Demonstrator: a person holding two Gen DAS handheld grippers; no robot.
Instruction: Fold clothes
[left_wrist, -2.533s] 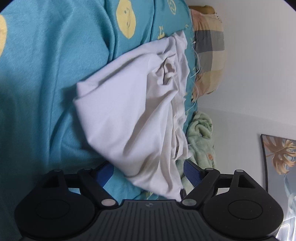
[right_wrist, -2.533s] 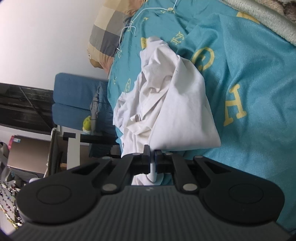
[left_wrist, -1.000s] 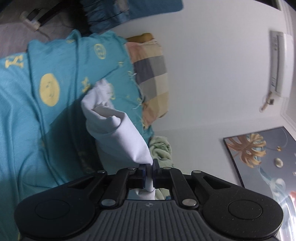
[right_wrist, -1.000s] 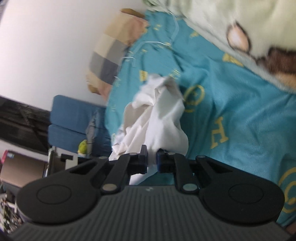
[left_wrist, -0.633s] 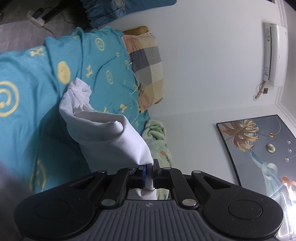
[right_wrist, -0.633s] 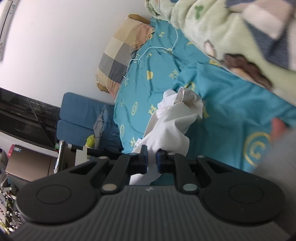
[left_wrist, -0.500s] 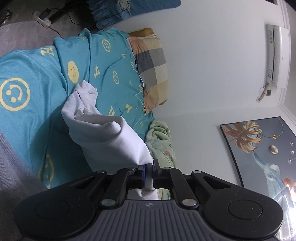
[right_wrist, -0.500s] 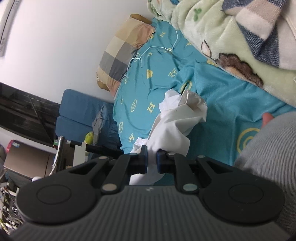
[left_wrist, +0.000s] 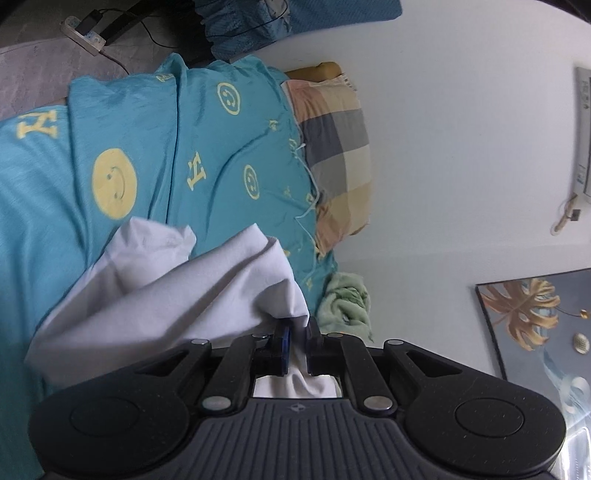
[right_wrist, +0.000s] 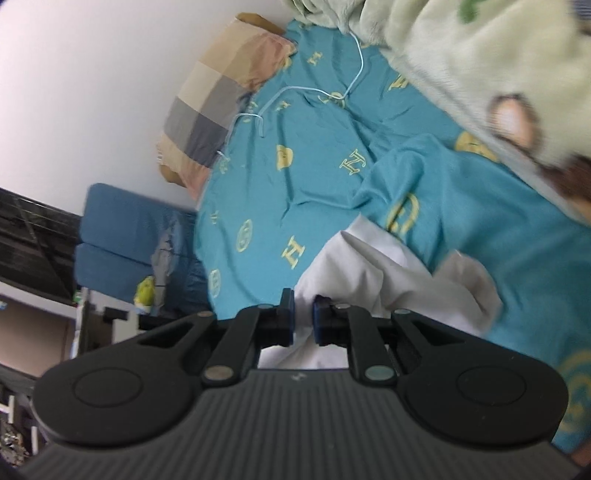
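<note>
white garment (left_wrist: 177, 295) pinched at one edge in the left gripper (left_wrist: 296, 345), at another in the right gripper (right_wrist: 303, 320), bunched over teal bedsheet (left_wrist: 207, 147).

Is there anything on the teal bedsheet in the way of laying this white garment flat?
Nothing visible does. Both claws, left and right, already clamp the white garment, and the teal bedsheet right beyond it looks bare; the hangers lie farther off, near the pillow.

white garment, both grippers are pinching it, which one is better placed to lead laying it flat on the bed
Left, tentatively. The left gripper carries the wider drape of the white garment; the right gripper holds only a bunched part. The teal sheet lies open ahead of the left.
</note>
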